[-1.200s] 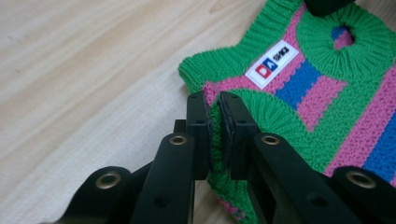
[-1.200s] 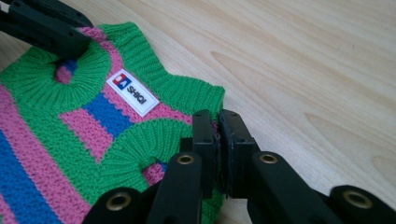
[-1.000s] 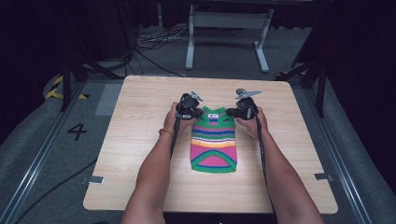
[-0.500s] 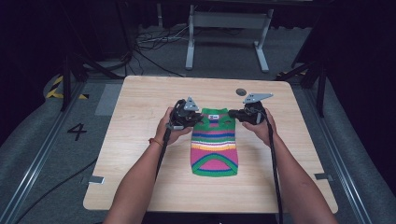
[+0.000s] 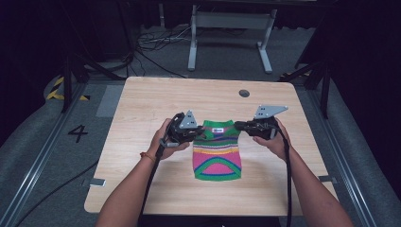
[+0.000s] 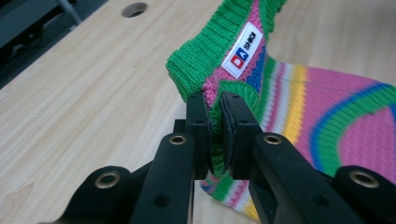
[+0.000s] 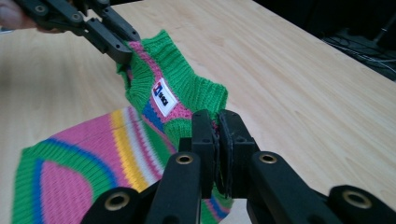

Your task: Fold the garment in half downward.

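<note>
- A person stands at a pale wooden worktop (image 5: 142,109), forearms reaching in from the near edge, one hand-held gripper in each hand.
- A small striped knitted sweater (image 5: 217,153) lies near the middle of the worktop, between the two hands. It has green ribbed edges and bands of pink, yellow, blue and white.
- The left hand-held gripper (image 5: 197,133) is at the sweater's top left corner. In the left gripper view its two black jaws are pressed together on the green knit (image 6: 212,70) beside the neck opening, pinching the fabric between the pads.
- The right hand-held gripper (image 5: 239,126) is at the sweater's top right corner. In the right gripper view its jaws are likewise pressed together on the green ribbed edge, pinching it.
- The collar end of the sweater is lifted off the wood between the two grips; the lower hem rests flat on the worktop, towards the person.
- A white label (image 7: 163,99) with red and blue marks sits inside the neck, facing up.
- A small round hole (image 5: 244,93) is set in the worktop on the far side, well apart from the sweater.
- Dark floor with cables (image 5: 151,52) lies beyond the worktop.
</note>
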Tool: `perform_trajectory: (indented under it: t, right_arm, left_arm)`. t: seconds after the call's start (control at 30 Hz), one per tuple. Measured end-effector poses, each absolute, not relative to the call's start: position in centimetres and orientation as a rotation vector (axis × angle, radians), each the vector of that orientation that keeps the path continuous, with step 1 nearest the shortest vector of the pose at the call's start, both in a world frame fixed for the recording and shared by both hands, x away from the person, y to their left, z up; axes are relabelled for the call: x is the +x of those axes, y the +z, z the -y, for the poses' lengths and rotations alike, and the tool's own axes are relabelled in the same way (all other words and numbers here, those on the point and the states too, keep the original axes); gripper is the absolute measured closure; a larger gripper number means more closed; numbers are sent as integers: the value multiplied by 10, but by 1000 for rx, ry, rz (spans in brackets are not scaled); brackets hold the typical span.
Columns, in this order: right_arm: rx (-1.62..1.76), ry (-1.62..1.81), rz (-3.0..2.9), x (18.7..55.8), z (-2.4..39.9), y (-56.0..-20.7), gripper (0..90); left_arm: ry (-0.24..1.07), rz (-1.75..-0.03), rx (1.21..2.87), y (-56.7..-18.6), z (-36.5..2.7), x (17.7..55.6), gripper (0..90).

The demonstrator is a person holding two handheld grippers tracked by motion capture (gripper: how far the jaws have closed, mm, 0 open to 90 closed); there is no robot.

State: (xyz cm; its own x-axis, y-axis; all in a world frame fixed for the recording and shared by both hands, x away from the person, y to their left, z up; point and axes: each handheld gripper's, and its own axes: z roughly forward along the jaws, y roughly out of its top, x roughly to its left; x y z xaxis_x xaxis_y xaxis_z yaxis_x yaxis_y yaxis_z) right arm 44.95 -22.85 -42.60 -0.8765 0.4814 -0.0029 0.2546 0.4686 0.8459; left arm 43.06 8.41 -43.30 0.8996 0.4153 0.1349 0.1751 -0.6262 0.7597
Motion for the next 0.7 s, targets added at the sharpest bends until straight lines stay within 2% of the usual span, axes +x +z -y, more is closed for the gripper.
perform_trajectory:
  t: [0.7]
  right_arm:
    - [441,1308,-2638,376,224,-448,854]
  left_arm:
    - [350,-239,2366,-452,-86,369,801]
